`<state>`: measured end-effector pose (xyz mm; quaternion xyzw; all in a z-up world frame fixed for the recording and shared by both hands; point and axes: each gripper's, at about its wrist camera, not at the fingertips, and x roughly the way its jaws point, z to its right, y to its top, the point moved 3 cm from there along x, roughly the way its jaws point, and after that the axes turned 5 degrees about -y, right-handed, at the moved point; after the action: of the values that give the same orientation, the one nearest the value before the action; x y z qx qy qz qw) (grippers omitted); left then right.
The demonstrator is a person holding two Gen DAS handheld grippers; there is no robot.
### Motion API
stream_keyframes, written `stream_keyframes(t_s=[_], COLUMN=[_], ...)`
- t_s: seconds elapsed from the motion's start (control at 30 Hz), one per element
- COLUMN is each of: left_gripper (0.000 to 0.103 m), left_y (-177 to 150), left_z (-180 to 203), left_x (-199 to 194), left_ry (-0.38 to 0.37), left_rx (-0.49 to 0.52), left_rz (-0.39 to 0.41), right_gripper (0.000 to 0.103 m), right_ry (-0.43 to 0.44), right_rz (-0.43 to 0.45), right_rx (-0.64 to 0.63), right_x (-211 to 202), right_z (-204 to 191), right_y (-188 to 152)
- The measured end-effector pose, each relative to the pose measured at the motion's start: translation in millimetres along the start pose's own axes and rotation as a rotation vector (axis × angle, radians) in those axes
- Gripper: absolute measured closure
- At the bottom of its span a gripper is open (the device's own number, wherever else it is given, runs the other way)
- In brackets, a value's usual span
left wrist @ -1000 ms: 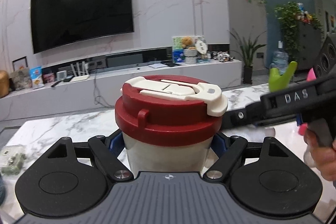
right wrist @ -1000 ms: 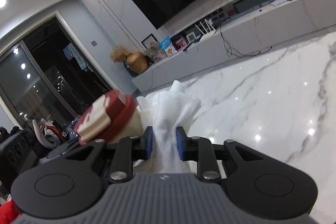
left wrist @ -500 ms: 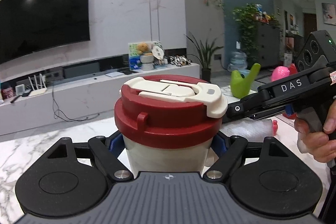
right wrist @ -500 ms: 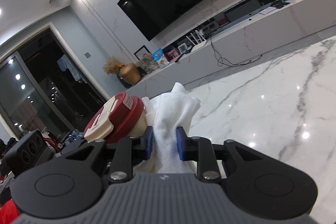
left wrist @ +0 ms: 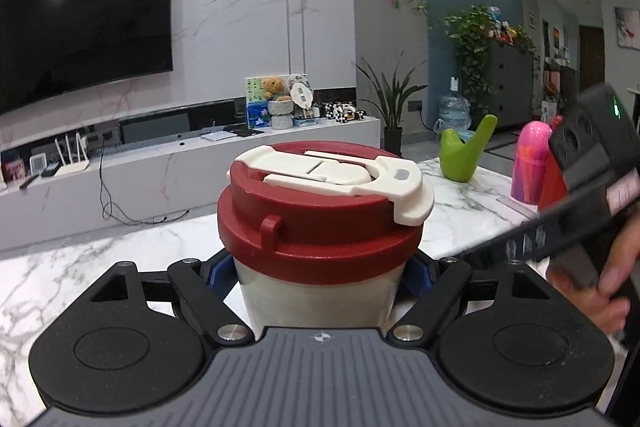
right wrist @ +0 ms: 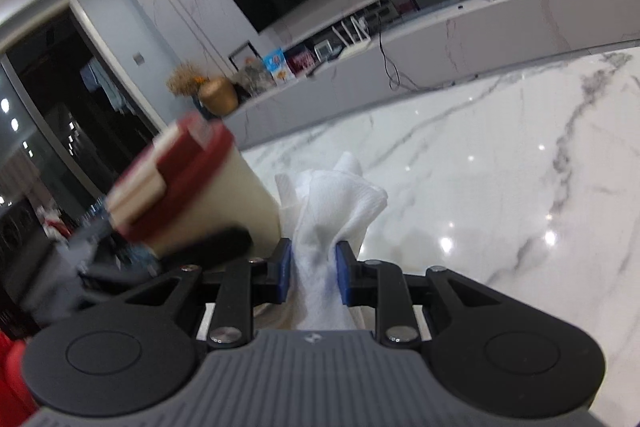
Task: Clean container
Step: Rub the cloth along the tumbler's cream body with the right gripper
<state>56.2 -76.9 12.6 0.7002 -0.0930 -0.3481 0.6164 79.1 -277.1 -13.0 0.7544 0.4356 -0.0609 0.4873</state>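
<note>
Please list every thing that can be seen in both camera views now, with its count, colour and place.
container: 1, cream body, between the left gripper's pads
lid: 1, red with cream flap, on the container
paper towel: 1, white, between the right gripper's pads, beside the container
marble table: 1, white with grey veins, below
green object: 1, far table edge
pink object: 1, beside the green one
television: 1, black, wall
left gripper: 1, black, blue pads
right gripper: 1, black, blue pads
hand: 1, holding the right gripper
</note>
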Motion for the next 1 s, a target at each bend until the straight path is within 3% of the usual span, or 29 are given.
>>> stream_keyframes(t_s=[0.47,0.63,0.8,1.0], left_gripper=[0.02,0.013,0.013,0.014], left_y=[1.7,0.0,-7.9,-4.8], left_z=[-8.1,-4.4,8.8,15.5], left_x=[-3.1,-6.0,-12.2,-16.0], left_ry=[0.067,0.16,0.235,0.22], left_rx=[-0.076,-0.11,-0.135,-0.139], left_rz=[0.007,-0.016,-0.039,-0.01], right_gripper=[0.077,0.077,0.077,0.077], right_ry=[-0.085,-0.1,-0.098,-0.098], right_rz=[-0.1,-0.107,-0.107,-0.115], right_rx=[-0.055,-0.055,-0.051,-0.101], right_x=[33.3,35.8,36.0,34.1], right_z=[2.0,2.7,1.0,-6.5], right_y=[-23.9,-24.6,-26.8,-29.5])
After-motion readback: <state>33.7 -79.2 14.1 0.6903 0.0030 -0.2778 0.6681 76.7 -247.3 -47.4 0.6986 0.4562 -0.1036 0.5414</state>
